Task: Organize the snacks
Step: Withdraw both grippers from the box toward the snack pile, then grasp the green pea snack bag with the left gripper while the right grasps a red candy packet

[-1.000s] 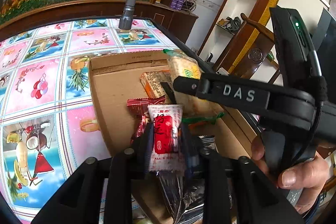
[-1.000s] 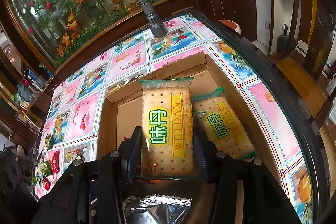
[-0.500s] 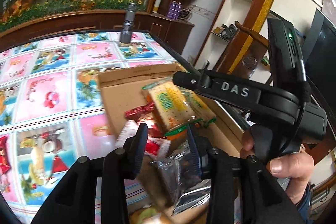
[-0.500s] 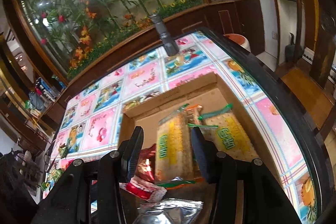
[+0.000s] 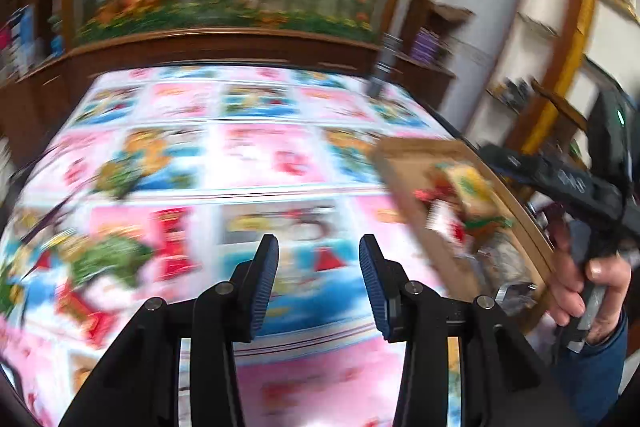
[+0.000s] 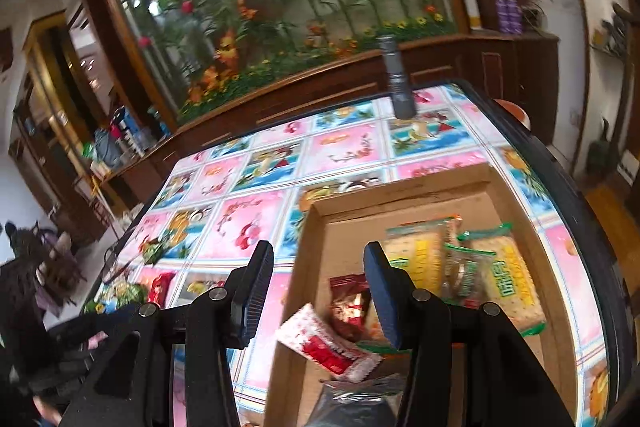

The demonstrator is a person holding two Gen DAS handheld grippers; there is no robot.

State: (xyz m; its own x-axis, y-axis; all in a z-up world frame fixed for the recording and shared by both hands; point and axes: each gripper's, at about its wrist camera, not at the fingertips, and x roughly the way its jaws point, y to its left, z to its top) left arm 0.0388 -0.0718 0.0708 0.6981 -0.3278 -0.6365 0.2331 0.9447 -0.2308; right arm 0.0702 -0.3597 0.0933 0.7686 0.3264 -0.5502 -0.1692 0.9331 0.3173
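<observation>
A shallow cardboard box (image 6: 404, 199) sits on the patterned table and holds snacks: two yellow-green biscuit packs (image 6: 508, 279), a dark red packet (image 6: 348, 303), a red-and-white packet (image 6: 324, 343) lying over its near edge, and a silver bag (image 6: 352, 403). My right gripper (image 6: 318, 291) is open and empty above the box's left rim. My left gripper (image 5: 318, 283) is open and empty over the table left of the box (image 5: 416, 195); that view is blurred. Loose red and green snack packets (image 5: 120, 259) lie at the table's left.
A grey flashlight (image 6: 396, 79) stands at the table's far edge. The table's dark rim (image 6: 560, 187) runs along the right, with wooden furniture and shelves beyond. The right-hand gripper and the hand holding it (image 5: 580, 267) show at the left wrist view's right.
Both grippers opened and dropped their packs into the box. The right one pulled back and left. The left one swung fast to the left, away from the box toward the loose snacks.
</observation>
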